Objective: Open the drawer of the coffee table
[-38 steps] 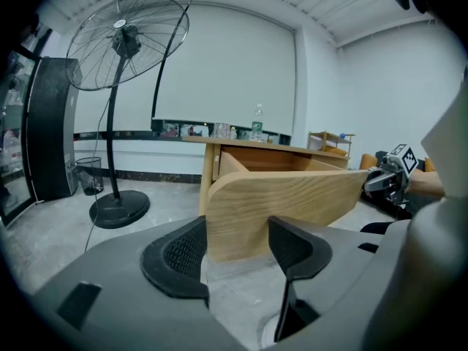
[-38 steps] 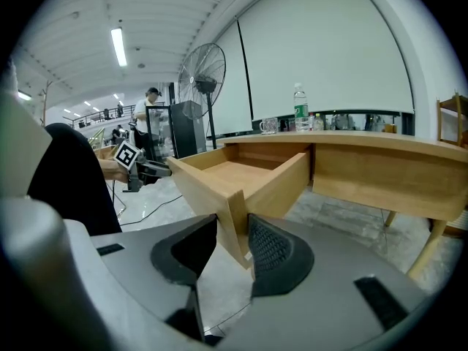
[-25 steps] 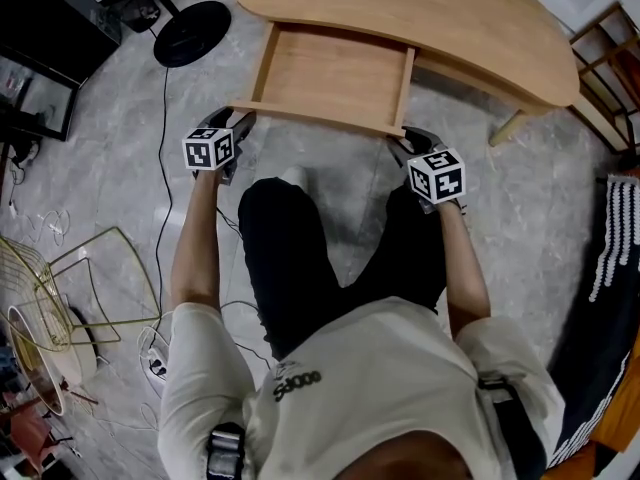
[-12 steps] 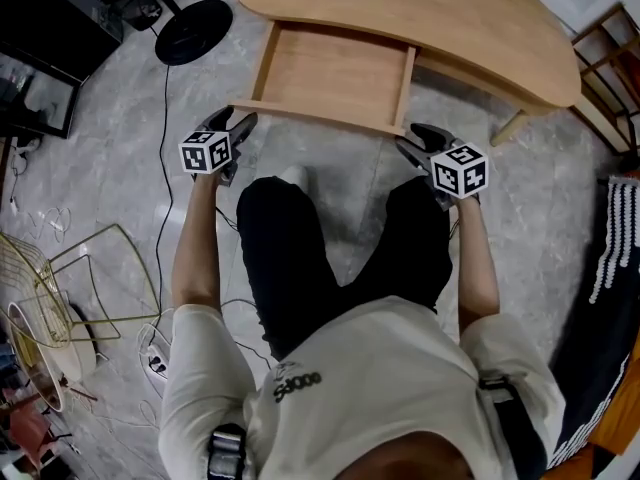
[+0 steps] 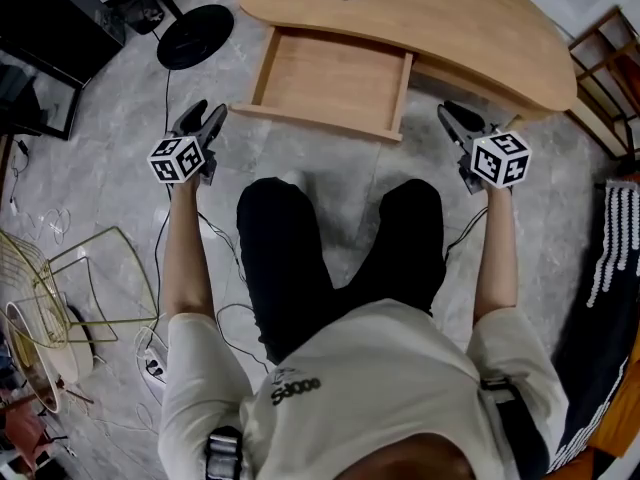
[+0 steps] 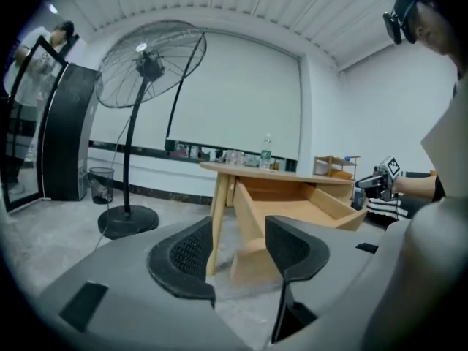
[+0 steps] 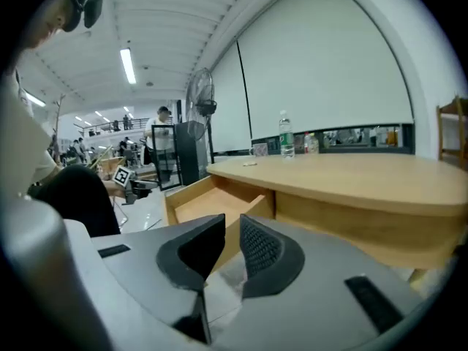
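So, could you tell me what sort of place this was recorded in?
Probably a big workshop or lab hall, not a home: a tall industrial fan, loose cables on the stone floor, and other people farther back in the hall.

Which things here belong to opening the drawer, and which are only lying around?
For the job: drawer, already open; coffee table; left gripper, right gripper, both with jaws closing on nothing.
Lying about: fan base; wire basket; floor cables.

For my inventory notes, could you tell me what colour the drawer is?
The drawer is light wood, clearest in the head view.
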The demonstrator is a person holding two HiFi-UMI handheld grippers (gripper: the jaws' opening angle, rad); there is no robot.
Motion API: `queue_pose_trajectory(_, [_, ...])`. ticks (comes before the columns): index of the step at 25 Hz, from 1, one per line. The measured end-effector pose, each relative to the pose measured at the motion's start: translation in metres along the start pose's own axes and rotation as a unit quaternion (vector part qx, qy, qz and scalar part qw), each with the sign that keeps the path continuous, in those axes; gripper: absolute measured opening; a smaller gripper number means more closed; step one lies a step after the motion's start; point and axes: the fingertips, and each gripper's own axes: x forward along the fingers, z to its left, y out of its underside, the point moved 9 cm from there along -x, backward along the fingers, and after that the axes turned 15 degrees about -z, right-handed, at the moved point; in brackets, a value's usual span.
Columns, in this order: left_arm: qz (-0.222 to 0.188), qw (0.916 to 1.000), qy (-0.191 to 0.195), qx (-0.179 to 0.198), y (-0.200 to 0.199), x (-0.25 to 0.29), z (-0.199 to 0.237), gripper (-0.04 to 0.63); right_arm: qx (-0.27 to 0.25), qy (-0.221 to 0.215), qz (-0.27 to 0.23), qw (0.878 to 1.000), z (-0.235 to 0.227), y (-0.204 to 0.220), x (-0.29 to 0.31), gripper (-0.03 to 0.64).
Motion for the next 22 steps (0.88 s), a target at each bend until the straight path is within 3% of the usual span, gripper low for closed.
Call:
queue_pose_trajectory(3, [-0.017, 0.9992, -0.006, 0.035, -0.026, 0.009, -0.001, 0.143, -0.021, 0.051, -0.015, 0.998, -0.013, -0.023, 0.004, 0.02])
queue_pose_trajectory(7, [-0.032, 0.9957, 0.004, 0.087, -0.065, 0.032, -0.015, 0.032, -0.059, 0.091, -0.041, 0.993, -0.018, -0.054, 0.014, 0.006])
queue_pose_trajectory(16, [-0.059, 0.9879, 0.034, 0.139, -0.119, 0.093, -0.05, 0.018, -0.134, 0.093, -0.074, 0.984, -0.009, -0.097, 0.054, 0.006])
queue_pose_trajectory(22, [-0.077, 0.9826, 0.067, 0.155, -0.137, 0.142, -0.026, 0.018, -0.166, 0.105, -0.07, 0.978, -0.025, -0.108, 0.101, 0.006])
